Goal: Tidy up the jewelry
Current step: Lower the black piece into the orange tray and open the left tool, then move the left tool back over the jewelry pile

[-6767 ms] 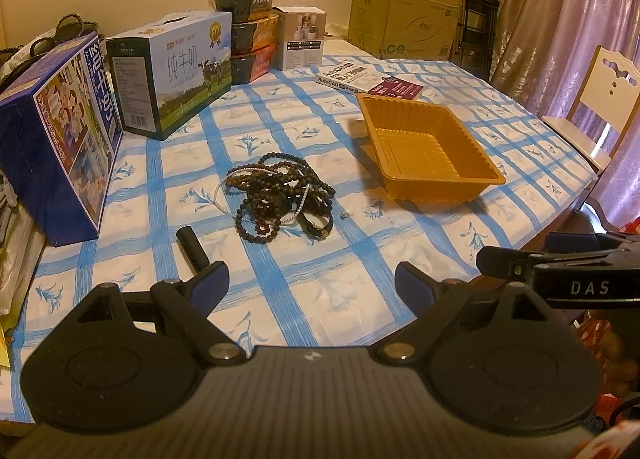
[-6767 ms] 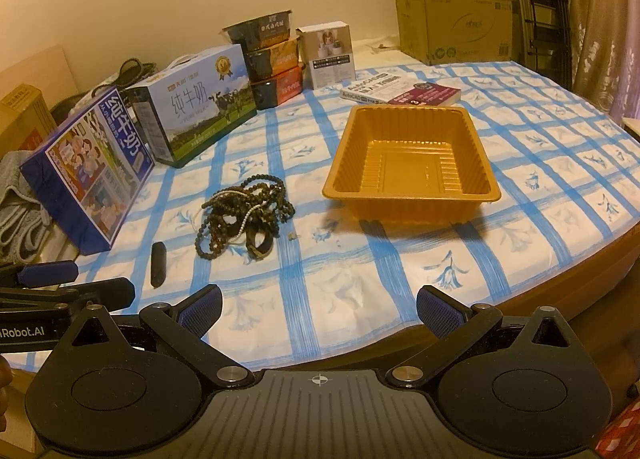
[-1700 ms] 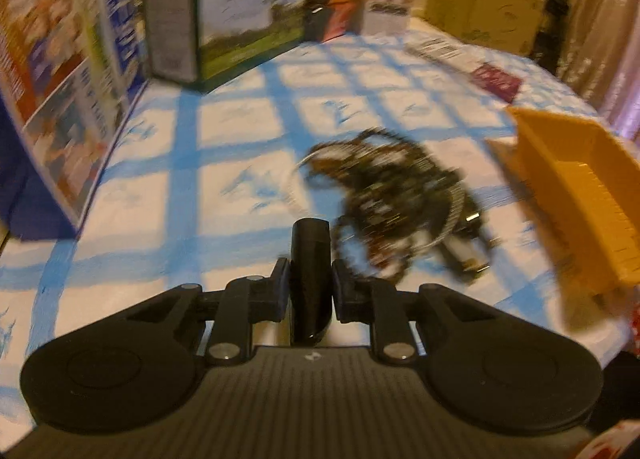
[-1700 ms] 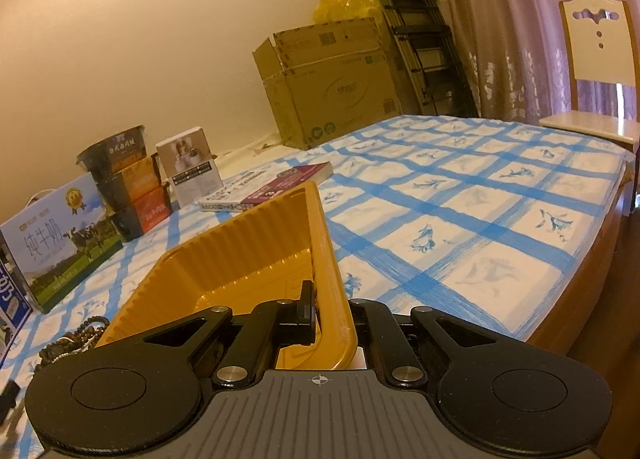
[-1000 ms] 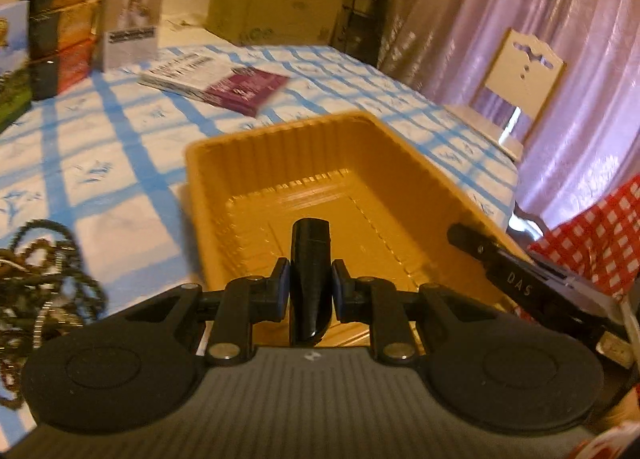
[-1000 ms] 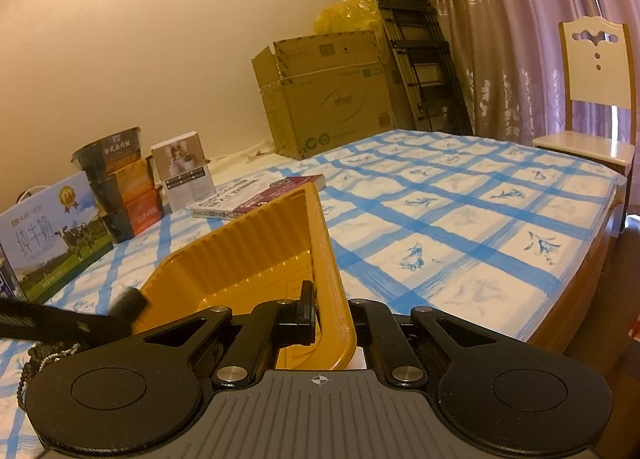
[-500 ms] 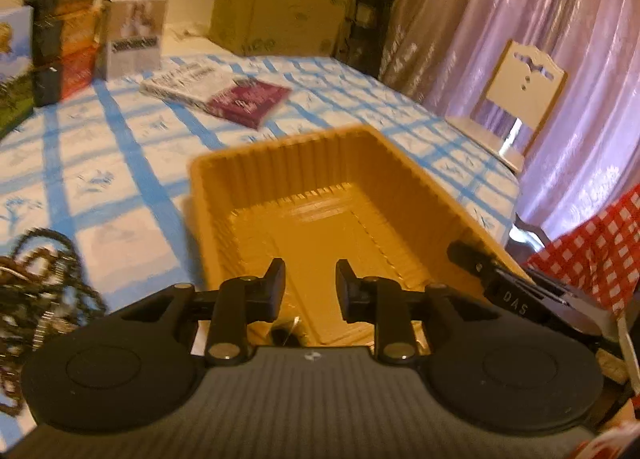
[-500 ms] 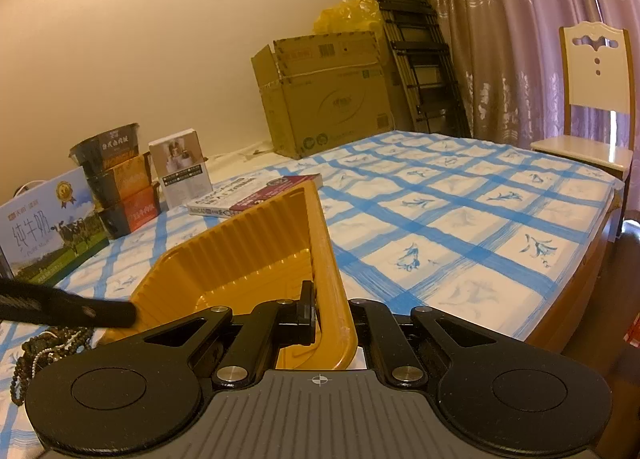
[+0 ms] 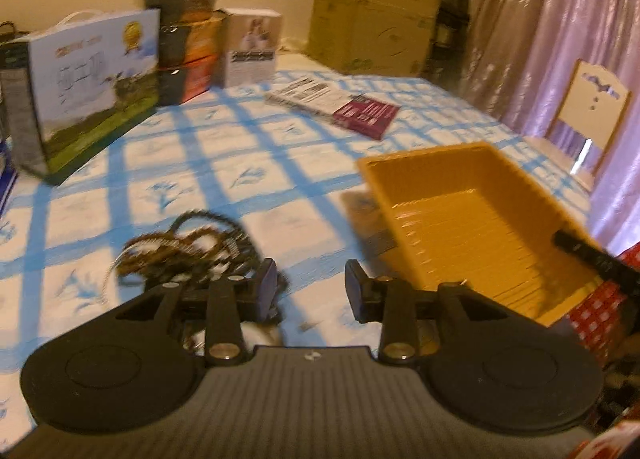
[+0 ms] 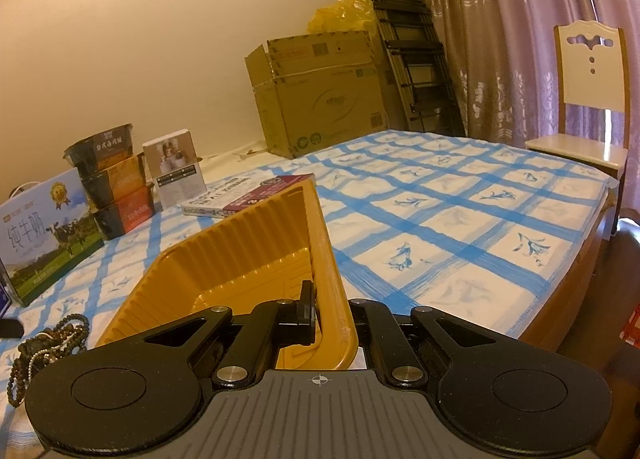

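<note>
Now the left gripper (image 9: 310, 291), fingers spread and empty after dropping its dark piece, is swinging toward the bead tangle (image 9: 188, 247); the right gripper (image 10: 334, 315) is still clamping the orange tray (image 10: 320, 235) rim.

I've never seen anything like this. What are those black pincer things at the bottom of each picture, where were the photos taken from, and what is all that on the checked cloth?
No robot here: a person holds a two-finger gripper in each hand, each carrying a wide-angle camera looking along its fingers. In the left camera's view, the left gripper is open and holds nothing, next to a tangle of beaded bracelets on the blue-checked tablecloth. In the right camera's view, the right gripper is shut on the side wall of an orange tray. Behind stand cartons and a book.
</note>
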Demonstrator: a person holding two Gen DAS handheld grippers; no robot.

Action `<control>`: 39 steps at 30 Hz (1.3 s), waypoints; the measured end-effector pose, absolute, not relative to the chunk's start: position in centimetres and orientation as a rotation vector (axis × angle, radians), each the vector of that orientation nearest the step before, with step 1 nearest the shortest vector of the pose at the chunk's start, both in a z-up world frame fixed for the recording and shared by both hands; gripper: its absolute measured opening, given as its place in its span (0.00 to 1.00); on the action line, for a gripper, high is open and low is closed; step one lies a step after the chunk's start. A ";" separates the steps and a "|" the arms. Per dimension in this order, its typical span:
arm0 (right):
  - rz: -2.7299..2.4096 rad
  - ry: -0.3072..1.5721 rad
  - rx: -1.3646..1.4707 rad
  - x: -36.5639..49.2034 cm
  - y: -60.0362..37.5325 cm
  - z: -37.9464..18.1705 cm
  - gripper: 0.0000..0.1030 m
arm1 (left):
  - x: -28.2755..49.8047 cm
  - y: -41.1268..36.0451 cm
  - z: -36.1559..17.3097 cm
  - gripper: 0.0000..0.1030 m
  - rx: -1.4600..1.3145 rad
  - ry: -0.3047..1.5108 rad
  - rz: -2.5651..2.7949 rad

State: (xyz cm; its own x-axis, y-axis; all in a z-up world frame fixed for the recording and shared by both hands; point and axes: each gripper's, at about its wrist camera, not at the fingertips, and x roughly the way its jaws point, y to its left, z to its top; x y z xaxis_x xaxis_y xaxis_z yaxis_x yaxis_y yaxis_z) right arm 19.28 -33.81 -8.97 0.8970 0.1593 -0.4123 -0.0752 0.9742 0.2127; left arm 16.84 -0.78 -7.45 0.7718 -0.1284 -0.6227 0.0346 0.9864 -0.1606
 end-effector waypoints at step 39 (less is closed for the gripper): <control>0.115 0.460 0.202 19.3 -33.8 -9.2 0.05 | 19.4 -3.4 -14.0 0.07 0.047 0.793 -0.160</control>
